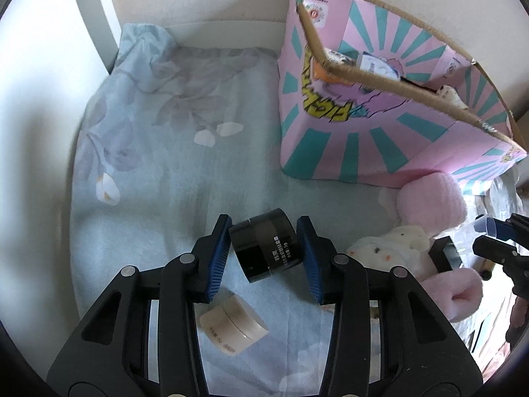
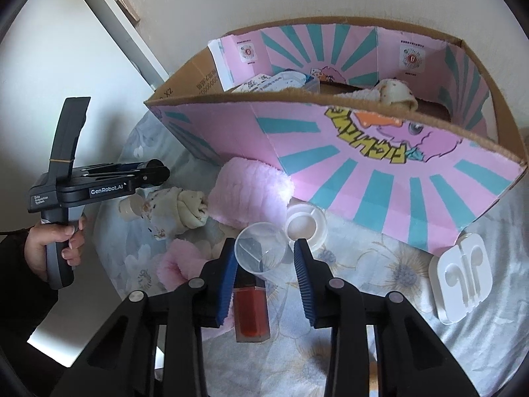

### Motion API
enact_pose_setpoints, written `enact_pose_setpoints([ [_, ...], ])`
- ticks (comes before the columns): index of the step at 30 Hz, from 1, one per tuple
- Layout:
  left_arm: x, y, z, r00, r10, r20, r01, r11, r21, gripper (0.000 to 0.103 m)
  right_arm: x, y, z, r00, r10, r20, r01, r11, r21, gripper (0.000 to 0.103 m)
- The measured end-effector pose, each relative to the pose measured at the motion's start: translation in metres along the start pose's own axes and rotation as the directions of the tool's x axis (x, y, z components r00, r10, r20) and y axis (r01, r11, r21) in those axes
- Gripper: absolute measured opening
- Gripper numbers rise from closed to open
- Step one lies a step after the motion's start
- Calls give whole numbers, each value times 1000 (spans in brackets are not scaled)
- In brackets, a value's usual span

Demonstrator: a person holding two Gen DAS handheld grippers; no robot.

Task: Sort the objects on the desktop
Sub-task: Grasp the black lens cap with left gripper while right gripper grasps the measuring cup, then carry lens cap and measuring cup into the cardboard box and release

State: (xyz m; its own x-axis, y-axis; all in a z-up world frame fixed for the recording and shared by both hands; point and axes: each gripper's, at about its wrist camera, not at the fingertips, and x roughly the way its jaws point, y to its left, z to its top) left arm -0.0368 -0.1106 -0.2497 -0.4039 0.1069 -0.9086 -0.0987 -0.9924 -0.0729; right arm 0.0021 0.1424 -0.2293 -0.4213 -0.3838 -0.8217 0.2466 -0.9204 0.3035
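Observation:
A small black jar (image 1: 264, 248) with white print sits tilted between the blue pads of my left gripper (image 1: 264, 221), which is shut on it just above the pale blue floral cloth (image 1: 165, 182). A beige jar (image 1: 233, 326) lies on its side under that gripper. My right gripper (image 2: 264, 242) is shut on a clear plastic cup (image 2: 260, 248), whose mouth faces the camera. Beneath it lies a red lip-gloss tube (image 2: 252, 314). The pink and teal cardboard box (image 1: 363, 139) (image 2: 380, 172) stands open behind both grippers, with several items inside.
Rolled pink socks (image 2: 251, 195) and a speckled white sock (image 2: 180, 211) lie in front of the box. A white round lid (image 2: 305, 226) and a white earphone case (image 2: 463, 281) sit near it. A person's hand (image 2: 56, 241) holds the left gripper's handle.

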Motion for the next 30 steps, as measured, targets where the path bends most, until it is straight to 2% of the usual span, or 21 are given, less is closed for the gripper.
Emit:
enact_pose_setpoints([
  [11, -52, -4, 21, 999, -49, 24, 48, 999, 23, 37, -44, 10, 14, 1000, -10, 20, 10, 1000, -18, 32],
  [17, -85, -12, 35, 995, -80, 56, 79, 996, 32, 37, -72, 24, 30, 998, -22, 59, 25, 998, -49, 32],
  [21, -102, -17, 50, 991, -112, 74, 109, 993, 37, 37, -88, 33, 44, 995, -42, 90, 50, 994, -94, 32],
  [26, -115, -27, 70, 987, -121, 103, 115, 991, 69, 37, -106, 35, 65, 989, -72, 126, 85, 991, -103, 32],
  [30, -122, -38, 87, 983, -130, 133, 118, 988, 95, 37, -114, 30, 81, 980, -132, 149, 148, 984, -102, 32],
])
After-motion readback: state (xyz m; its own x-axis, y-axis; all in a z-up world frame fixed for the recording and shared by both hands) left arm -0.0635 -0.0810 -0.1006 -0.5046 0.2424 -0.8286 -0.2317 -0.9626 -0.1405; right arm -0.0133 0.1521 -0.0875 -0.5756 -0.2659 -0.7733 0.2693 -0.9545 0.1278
